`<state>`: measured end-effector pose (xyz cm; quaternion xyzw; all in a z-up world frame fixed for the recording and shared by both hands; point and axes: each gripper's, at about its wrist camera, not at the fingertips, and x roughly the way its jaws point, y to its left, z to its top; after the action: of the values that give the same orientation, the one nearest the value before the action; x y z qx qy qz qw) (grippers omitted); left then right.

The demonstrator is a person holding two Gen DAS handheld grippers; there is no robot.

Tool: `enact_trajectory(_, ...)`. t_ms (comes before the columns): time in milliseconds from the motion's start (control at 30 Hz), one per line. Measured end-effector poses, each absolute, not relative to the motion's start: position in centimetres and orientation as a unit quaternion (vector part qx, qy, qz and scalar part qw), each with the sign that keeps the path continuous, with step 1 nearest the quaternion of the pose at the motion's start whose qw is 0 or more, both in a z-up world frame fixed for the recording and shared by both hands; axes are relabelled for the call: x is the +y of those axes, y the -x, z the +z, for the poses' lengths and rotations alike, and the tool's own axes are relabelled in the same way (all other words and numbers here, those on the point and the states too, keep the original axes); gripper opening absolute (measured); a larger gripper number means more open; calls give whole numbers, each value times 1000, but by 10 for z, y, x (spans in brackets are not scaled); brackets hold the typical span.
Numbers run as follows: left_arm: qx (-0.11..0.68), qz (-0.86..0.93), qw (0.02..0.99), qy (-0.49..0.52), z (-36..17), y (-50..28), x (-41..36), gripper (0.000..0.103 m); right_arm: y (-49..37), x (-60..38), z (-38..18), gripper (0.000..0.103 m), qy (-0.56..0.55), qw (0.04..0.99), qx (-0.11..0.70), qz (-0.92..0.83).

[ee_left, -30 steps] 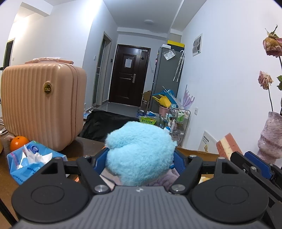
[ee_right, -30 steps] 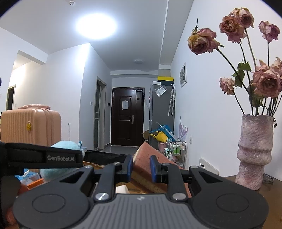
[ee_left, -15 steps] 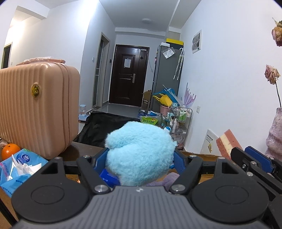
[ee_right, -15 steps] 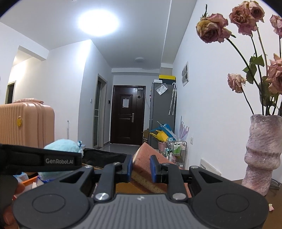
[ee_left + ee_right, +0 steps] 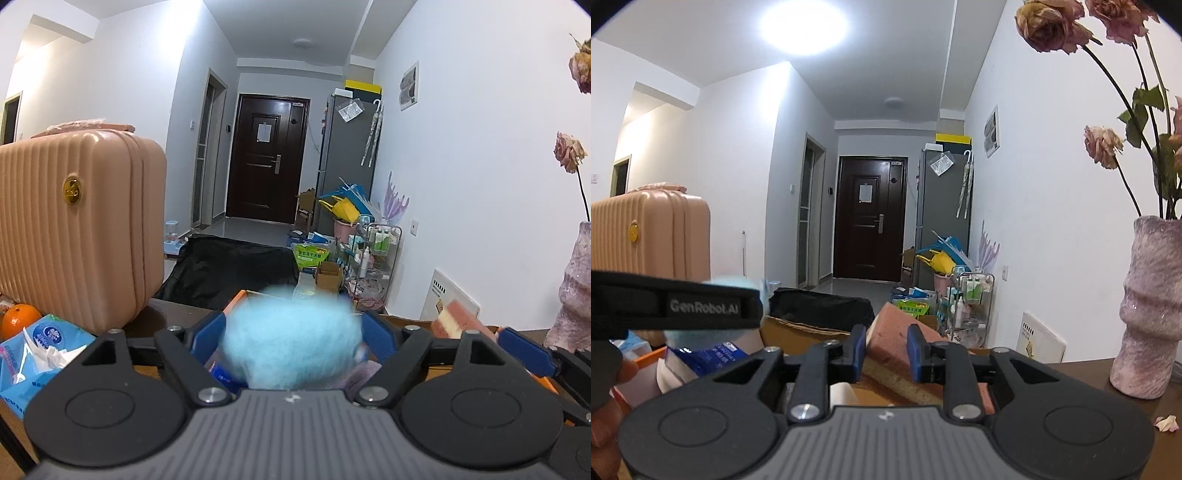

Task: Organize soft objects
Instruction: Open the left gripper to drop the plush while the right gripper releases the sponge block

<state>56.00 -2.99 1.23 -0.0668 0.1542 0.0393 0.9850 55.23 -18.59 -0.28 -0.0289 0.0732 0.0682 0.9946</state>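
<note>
A fluffy light-blue plush (image 5: 291, 343) sits blurred between the blue pads of my left gripper (image 5: 294, 332). Those jaws are opening and the pads stand just off its sides. The plush hangs low over an orange box (image 5: 236, 301). My right gripper (image 5: 887, 350) holds a pink-topped yellow sponge (image 5: 886, 332) tilted upward. Its jaws are starting to open, but both pads still touch the sponge. In the left wrist view the sponge (image 5: 452, 319) shows at the right. In the right wrist view, one of the left gripper's fingers (image 5: 701, 308) crosses in front of the plush (image 5: 735, 281).
A pink ribbed suitcase (image 5: 74, 229) stands at the left on the dark table, with a blue tissue pack (image 5: 40, 350) and an orange (image 5: 18, 319) before it. A pink vase (image 5: 1148, 306) of dried roses stands at the right. A person's hand (image 5: 605, 406) is at the lower left.
The plush has sunk lower between the left jaws and is now blurred, and those jaws stand wider. The right pads have parted slightly around the sponge.
</note>
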Motion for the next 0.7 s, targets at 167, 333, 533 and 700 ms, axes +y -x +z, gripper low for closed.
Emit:
enact_trajectory(167, 145, 61, 984, 78, 12, -555, -26, 103, -552, -192, -5, 72, 12, 995, 77, 59)
enact_trajectory(333, 140, 75, 984, 83, 13, -553, -22, 103, -550, -201, -8, 103, -16, 996, 70, 50)
enact_trajectory(533, 140, 78, 984, 83, 13, -552, -19, 103, -549, -204, -8, 103, -25, 996, 68, 45)
enact_trajectory(700, 131, 82, 985, 76, 14, -545, -17, 103, -545, -204, -8, 103, -26, 997, 63, 38)
